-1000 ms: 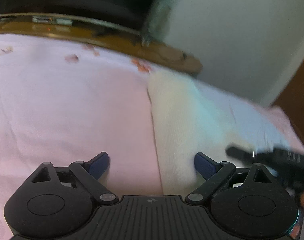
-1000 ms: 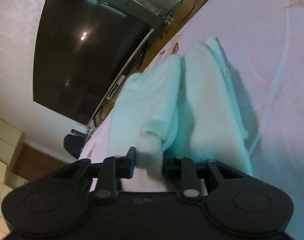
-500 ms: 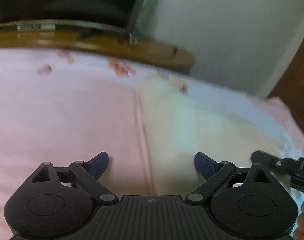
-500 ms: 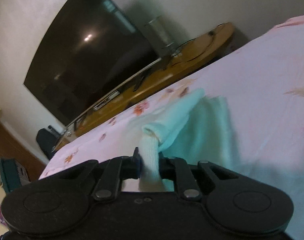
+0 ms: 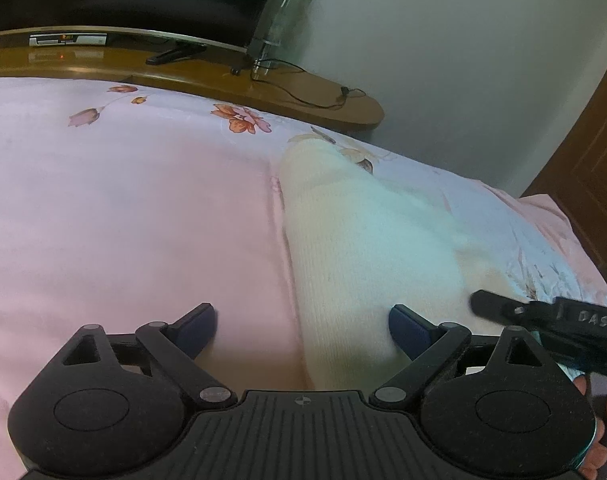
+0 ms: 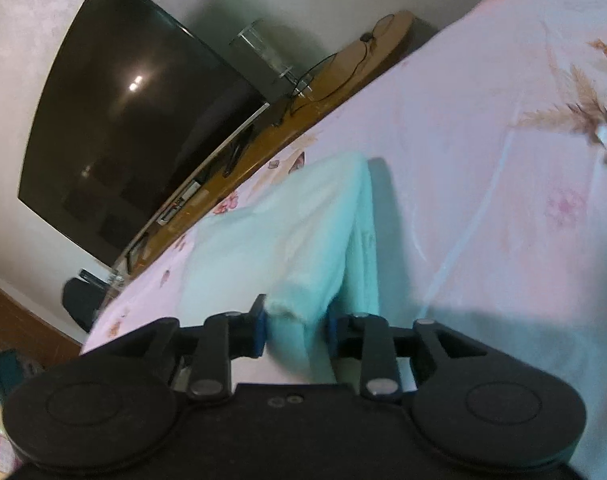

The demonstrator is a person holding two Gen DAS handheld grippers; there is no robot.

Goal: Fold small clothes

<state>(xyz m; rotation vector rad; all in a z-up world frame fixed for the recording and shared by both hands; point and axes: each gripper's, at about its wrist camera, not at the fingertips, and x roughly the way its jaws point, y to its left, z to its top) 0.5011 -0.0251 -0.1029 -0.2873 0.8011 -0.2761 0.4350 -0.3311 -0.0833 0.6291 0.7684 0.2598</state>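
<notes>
A small cream knit garment [image 5: 355,240] lies on the pink floral bedsheet [image 5: 123,208]. My left gripper [image 5: 303,320] is open and empty, low over the garment's near left edge. The right gripper shows in the left wrist view [image 5: 543,316] at the garment's right side. In the right wrist view the right gripper [image 6: 297,330] has its jaws parted around a sleeve cuff of the garment [image 6: 287,248], which lies folded over the garment's body.
A wooden TV bench [image 5: 263,80] with a dark television [image 6: 135,112], cables and a glass vase [image 5: 279,28] stands beyond the bed's far edge. A wooden door [image 5: 595,168] is at the right.
My right gripper has carried the sleeve across the garment, come down to the bed and opened its jaws. My left gripper has shifted slightly and stayed open.
</notes>
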